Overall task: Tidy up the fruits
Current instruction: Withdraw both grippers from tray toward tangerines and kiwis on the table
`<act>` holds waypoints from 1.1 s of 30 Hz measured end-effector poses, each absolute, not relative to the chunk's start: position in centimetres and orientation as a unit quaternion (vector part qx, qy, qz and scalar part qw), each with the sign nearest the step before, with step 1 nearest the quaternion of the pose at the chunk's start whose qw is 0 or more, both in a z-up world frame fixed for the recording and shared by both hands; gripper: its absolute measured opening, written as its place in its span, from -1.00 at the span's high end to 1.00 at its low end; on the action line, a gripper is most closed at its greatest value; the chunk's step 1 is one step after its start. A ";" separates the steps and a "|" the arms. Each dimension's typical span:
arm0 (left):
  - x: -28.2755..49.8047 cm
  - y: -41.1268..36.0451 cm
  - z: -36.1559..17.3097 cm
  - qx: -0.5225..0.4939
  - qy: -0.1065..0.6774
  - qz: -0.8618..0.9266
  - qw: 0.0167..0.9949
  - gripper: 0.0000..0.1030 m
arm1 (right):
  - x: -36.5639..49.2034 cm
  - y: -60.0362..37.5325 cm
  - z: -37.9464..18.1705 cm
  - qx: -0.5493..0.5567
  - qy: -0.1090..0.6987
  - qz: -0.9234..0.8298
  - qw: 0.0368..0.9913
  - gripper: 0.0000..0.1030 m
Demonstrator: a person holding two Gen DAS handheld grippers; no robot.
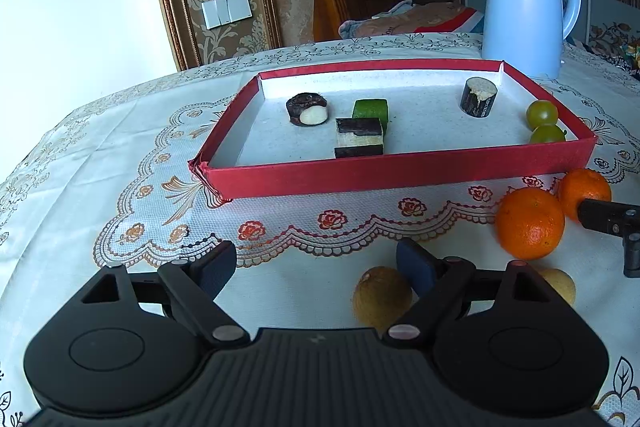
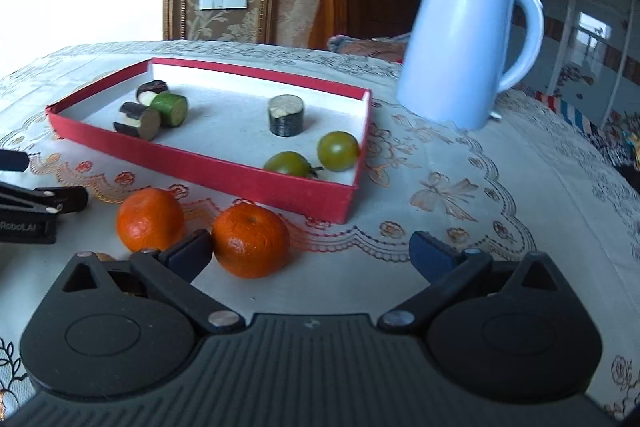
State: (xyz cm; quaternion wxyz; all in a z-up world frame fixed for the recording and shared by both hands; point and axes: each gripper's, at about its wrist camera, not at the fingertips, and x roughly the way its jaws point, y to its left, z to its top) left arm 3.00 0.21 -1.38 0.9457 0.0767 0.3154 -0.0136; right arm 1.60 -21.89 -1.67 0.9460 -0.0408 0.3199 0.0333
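A red tray (image 1: 400,171) (image 2: 224,167) holds several dark and green cut pieces and two green tomatoes (image 1: 542,113) (image 2: 338,151). Two oranges (image 1: 530,223) (image 2: 250,241) lie on the cloth in front of the tray. A brown round fruit (image 1: 380,297) lies beside my left gripper's right finger. My left gripper (image 1: 316,263) is open and empty above the cloth. My right gripper (image 2: 312,253) is open, with one orange just inside its left finger, not gripped. The left gripper's fingers show at the left edge of the right wrist view (image 2: 60,199).
A light blue kettle (image 1: 528,3) (image 2: 464,47) stands behind the tray's right end. A second pale fruit (image 1: 560,283) lies behind the left gripper's right arm. A lace cloth (image 2: 460,195) covers the table; a bed headboard stands behind.
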 end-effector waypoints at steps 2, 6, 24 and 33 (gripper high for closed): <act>3.0 0.2 -1.4 0.077 0.315 -0.013 0.946 -0.70 | 2.1 -22.0 -2.0 -0.037 0.338 0.049 0.939 -1.00; 3.0 0.2 -1.4 0.078 0.315 -0.013 0.946 -0.70 | 2.5 -21.7 -1.9 -0.038 0.333 0.053 0.941 -1.00; 1.9 -0.8 -1.1 0.106 0.291 -0.030 0.950 -0.70 | 2.8 -21.2 -2.2 -0.049 0.341 0.071 0.936 -0.58; 0.9 -0.3 -1.2 0.091 0.310 -0.058 0.945 -0.69 | 3.0 -21.6 -2.3 -0.037 0.346 0.073 0.935 -0.61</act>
